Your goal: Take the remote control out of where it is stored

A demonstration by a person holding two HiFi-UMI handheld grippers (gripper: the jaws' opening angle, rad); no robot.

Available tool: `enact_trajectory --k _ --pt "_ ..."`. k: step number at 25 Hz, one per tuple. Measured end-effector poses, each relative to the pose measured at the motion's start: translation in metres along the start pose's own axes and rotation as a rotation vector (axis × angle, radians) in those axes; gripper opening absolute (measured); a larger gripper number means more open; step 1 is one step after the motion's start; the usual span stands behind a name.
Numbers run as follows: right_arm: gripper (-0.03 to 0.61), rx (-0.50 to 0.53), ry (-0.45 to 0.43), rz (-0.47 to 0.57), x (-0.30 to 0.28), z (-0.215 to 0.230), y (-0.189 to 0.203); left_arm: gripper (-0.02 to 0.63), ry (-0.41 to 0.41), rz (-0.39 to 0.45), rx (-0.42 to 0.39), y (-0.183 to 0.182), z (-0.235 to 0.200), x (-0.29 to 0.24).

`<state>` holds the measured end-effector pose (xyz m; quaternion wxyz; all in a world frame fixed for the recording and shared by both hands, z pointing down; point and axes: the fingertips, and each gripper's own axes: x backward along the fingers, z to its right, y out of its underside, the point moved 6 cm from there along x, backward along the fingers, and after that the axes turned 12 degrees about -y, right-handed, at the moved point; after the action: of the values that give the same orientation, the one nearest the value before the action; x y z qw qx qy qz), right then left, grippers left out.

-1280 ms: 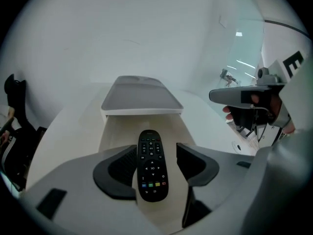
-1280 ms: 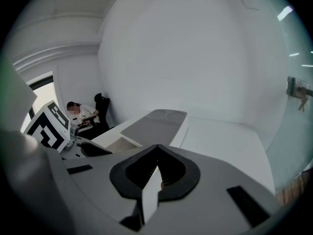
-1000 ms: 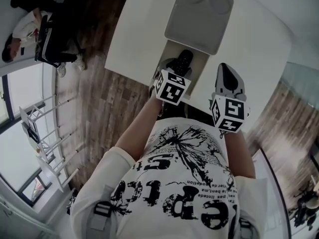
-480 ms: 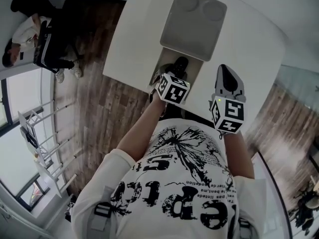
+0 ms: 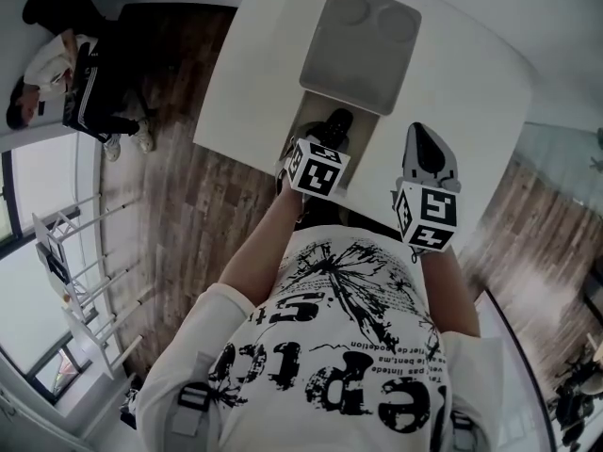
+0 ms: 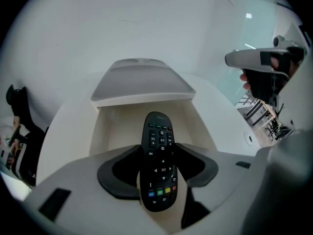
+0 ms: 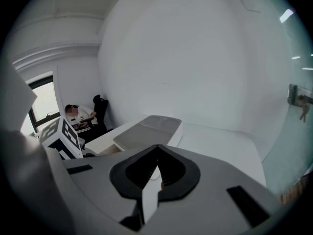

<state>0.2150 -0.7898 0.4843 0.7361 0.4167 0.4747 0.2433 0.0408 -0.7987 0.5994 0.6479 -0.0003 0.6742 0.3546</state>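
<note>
Plainly, the left claw [image 6: 157, 164] is clenched on the remote control [image 6: 157, 146], its two dark jaws pressing the sides of the black body about halfway along, with the coloured buttons at the near end and the rounded top end pointing away. In the left gripper view the remote control sits over the open compartment [image 6: 115, 126] sunk into the top of the desk [image 5: 250, 83], and in the head view its dark shape shows inside the outline of that opening, so it has not yet cleared the place where it is kept. Whether its underside has left the compartment floor I cannot tell from these angles. Just beyond the opening lies the grey lid [image 6: 142, 82], flat on the desk at the far edge of the compartment, leaving the way up free. The right claw [image 7: 157, 166] has its jaws pressed together with nothing between them; it hangs over the bare desk to the right of the compartment, apart from the remote control and the lid. Farther out, a person [image 5: 61, 69] sits by the wall beyond the wooden floor [image 5: 203, 205]. By my reading, opening the store and taking hold are done; what is left is to raise the remote control out past the compartment walls and bring it away, keeping it level enough not to catch the lid's edge.
</note>
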Motion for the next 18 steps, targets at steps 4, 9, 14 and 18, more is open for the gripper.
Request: enact_trajectory --k 4,9,14,18 --pt "0.002 0.0 0.004 0.009 0.005 -0.005 -0.001 0.229 0.015 0.089 0.033 -0.011 -0.006 0.023" --pt "0.002 0.003 0.014 0.04 0.009 -0.013 -0.007 0.229 0.031 0.235 0.077 -0.036 -0.012 0.063" --pt "0.002 0.032 0.012 0.099 0.017 -0.032 -0.019 0.229 0.019 0.408 0.089 -0.055 -0.008 0.109" --pt "0.002 0.05 -0.015 0.188 0.031 -0.041 -0.042 0.229 0.016 0.557 0.086 -0.076 -0.012 0.148"
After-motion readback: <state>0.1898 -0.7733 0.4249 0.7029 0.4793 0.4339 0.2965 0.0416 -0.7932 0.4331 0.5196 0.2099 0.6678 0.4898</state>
